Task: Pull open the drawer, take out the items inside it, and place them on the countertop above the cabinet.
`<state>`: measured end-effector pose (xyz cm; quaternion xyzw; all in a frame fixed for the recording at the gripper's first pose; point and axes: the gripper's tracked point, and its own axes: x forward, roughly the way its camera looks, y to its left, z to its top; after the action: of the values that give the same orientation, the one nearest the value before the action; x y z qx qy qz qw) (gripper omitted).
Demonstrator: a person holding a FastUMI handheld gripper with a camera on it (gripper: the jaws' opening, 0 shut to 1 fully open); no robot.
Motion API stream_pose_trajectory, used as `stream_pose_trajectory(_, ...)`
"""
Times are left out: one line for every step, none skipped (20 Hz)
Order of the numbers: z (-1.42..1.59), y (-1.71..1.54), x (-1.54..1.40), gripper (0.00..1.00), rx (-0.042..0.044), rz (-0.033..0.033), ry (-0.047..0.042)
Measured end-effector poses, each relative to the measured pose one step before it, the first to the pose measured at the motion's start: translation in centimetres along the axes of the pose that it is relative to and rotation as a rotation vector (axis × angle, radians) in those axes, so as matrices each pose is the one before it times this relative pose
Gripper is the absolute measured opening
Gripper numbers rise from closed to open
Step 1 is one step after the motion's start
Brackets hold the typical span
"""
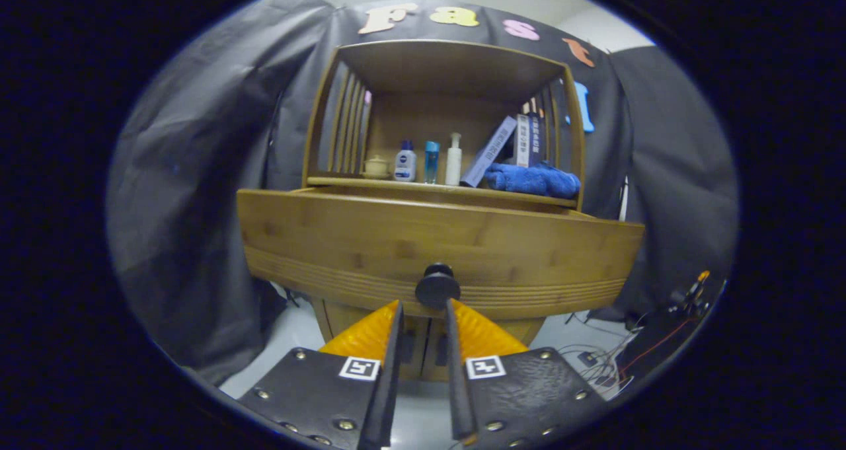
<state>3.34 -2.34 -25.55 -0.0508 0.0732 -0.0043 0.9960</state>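
At the drawer (436, 245) front, gripper (423, 304) clenched on the round knob (437, 287), drawer pulled out.

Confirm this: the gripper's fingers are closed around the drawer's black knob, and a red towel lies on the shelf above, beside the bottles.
One detail is off: the towel is blue, not red. The gripper view shows it on the shelf beside the bottles. The rest holds: the gripper has its fingers closed around the black knob on the drawer.
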Motion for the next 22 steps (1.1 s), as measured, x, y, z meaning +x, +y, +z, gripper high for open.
stream_pose_trajectory(0.398,-0.418,0.146,0.39,0.02468,-0.02547,-0.00774)
stream_pose_trajectory(0.037,-0.363,0.663,0.41,0.02513,-0.02087,0.01719)
stream_pose_trajectory(0.396,0.735,0.029,0.43,0.04149,0.02478,0.02036)
stream_pose_trajectory(-0.113,-0.039,0.423,0.47,0.02046,0.00103,0.03442)
stream_pose_trajectory(0.472,-0.133,-0.462,0.51,0.0198,-0.00435,-0.00138)
stream_pose_trajectory(1.452,0.226,-0.704,0.51,0.00866,0.01283,-0.01747)
stream_pose_trajectory(1.481,0.454,0.135,0.59,-0.00315,0.00518,-0.021)
stream_pose_trajectory(1.595,-0.204,-0.02,0.67,-0.0114,-0.00923,-0.01376)
stream_pose_trajectory(1.252,-0.178,0.146,0.76,-0.00645,-0.0035,-0.00413)
stream_pose_trajectory(1.222,-0.13,0.361,0.84,-0.00603,-0.00973,0.00588)
stream_pose_trajectory(1.216,-0.007,0.487,0.92,-0.00292,-0.00863,0.00862)
stream_pose_trajectory(1.202,0.108,0.824,1.0,-0.0036,-0.00032,0.02138)
stream_pose_trajectory(0.773,0.3,0.869,1.0,-0.00325,0.00703,0.03258)
stream_pose_trajectory(0.675,0.332,1.029,1.0,0.01068,0.01135,0.04236)
stream_pose_trajectory(0.151,0.7,0.798,1.0,0.00918,0.03316,0.06985)
stream_pose_trajectory(0.072,0.626,0.583,1.0,0.00767,0.04395,0.08009)
stream_pose_trajectory(-0.011,0.568,1.079,1.0,0.01838,0.02952,0.05765)
stream_pose_trajectory(-0.129,-0.1,1.302,1.0,0.01226,-0.00479,0.05857)
stream_pose_trajectory(0.057,-0.438,0.569,1.0,0.00914,-0.00711,0.04358)
stream_pose_trajectory(-0.147,-0.252,0.927,1.0,0.00776,-0.01682,0.04984)
stream_pose_trajectory(-0.373,-0.246,0.667,1.0,0.01432,-0.02374,0.06886)
stream_pose_trajectory(-0.346,0.046,0.755,1.0,0.02494,-0.00809,0.06596)
